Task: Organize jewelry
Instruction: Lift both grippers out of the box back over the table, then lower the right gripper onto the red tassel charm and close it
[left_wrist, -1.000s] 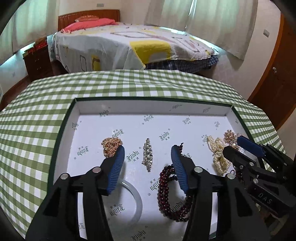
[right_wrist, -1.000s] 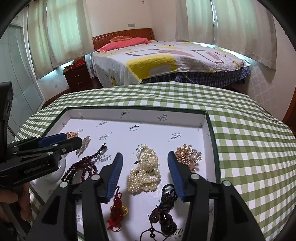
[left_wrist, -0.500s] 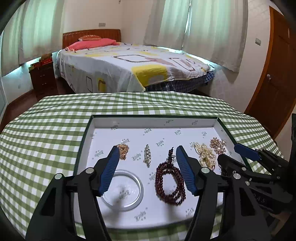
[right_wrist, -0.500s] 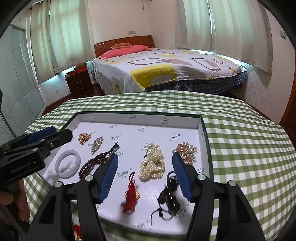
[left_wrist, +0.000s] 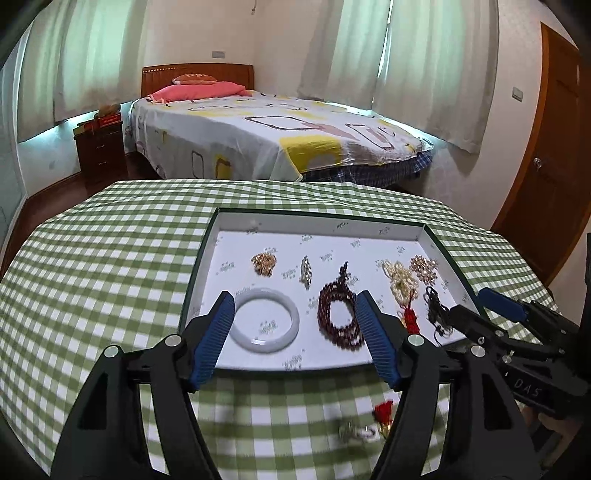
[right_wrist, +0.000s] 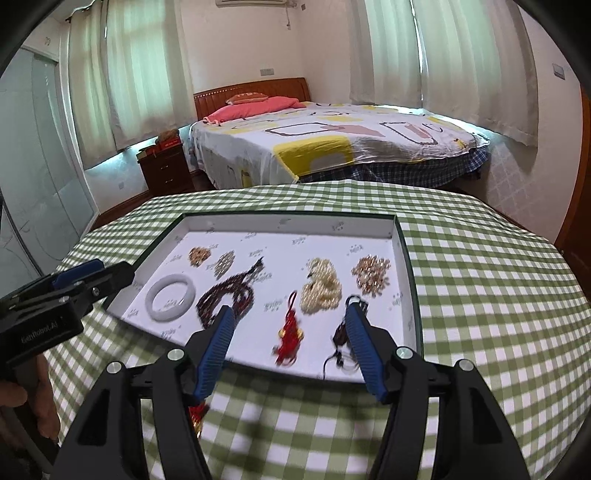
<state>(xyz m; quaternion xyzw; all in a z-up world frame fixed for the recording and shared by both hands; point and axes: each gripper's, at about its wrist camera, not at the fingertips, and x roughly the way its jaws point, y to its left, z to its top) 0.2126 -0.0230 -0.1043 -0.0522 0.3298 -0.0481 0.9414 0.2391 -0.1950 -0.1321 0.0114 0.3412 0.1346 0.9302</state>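
Note:
A white-lined tray (left_wrist: 391, 226) (right_wrist: 400, 240) on the green checked table holds jewelry: a white bangle (left_wrist: 266, 319) (right_wrist: 170, 297), dark red beads (left_wrist: 338, 314) (right_wrist: 225, 297), a pearl strand (left_wrist: 400, 282) (right_wrist: 320, 285), gold brooches (left_wrist: 264, 263) (right_wrist: 371, 274), a crystal clip (left_wrist: 305, 271), a red tassel charm (right_wrist: 290, 332) and a black cord piece (left_wrist: 436, 308) (right_wrist: 341, 345). My left gripper (left_wrist: 295, 334) is open and empty, above the tray's near edge. My right gripper (right_wrist: 290, 341) is open and empty, also over the near edge. A red tassel (left_wrist: 382, 411) (right_wrist: 197, 413) lies on the cloth outside the tray.
A small silvery piece (left_wrist: 351, 435) lies on the cloth beside the loose tassel. The checked table (left_wrist: 110, 266) (right_wrist: 480, 295) extends around the tray. Behind it stand a bed (left_wrist: 277, 133), a wooden nightstand (left_wrist: 99, 147) and a door (left_wrist: 554, 147).
Both grippers have pulled back and up from the tray, staying open. The whole tray and the cloth in front of it have come into view.

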